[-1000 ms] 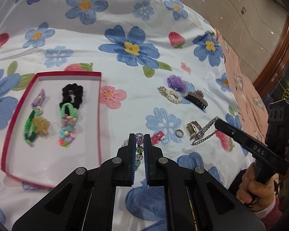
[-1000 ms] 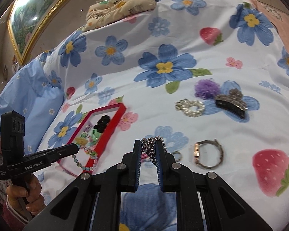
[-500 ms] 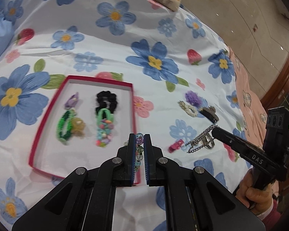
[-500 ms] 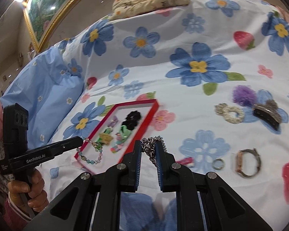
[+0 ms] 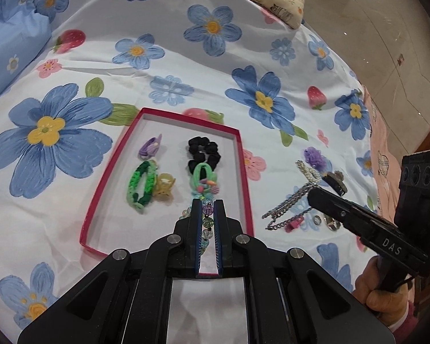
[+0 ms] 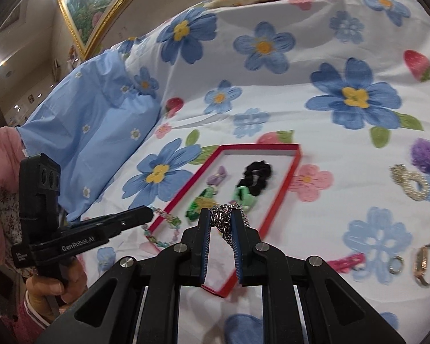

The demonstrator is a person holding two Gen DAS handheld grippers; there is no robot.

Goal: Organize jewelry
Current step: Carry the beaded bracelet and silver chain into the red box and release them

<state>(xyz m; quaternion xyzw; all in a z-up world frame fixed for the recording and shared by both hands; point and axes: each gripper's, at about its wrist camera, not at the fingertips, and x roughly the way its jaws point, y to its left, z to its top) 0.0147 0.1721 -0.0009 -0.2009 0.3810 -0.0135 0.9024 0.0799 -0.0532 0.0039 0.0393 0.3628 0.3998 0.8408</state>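
Both claws carry loads toward the tray (image 5: pixel 245 177): left claw (image 5: pixel 207 205) pinches the beads (image 5: pixel 206 222) over its near edge, nearer; right claw (image 6: pixel 220 215) grips the chain (image 6: pixel 225 219) beside its right rim

The left tool (image 5: pixel 207 210), closed on the beaded bracelet (image 5: pixel 206 223), has been carried from the flowered bedspread (image 5: pixel 172 66) beside the red tray (image 5: pixel 245 177) to a spot over the tray's near right corner. In the right wrist view, the right tool (image 6: pixel 219 220) with the silver chain (image 6: pixel 225 213) has been brought from the watch (image 6: pixel 425 261) and ring (image 6: pixel 395 265) area to the tray's right edge; those pieces are now seen at lower right.
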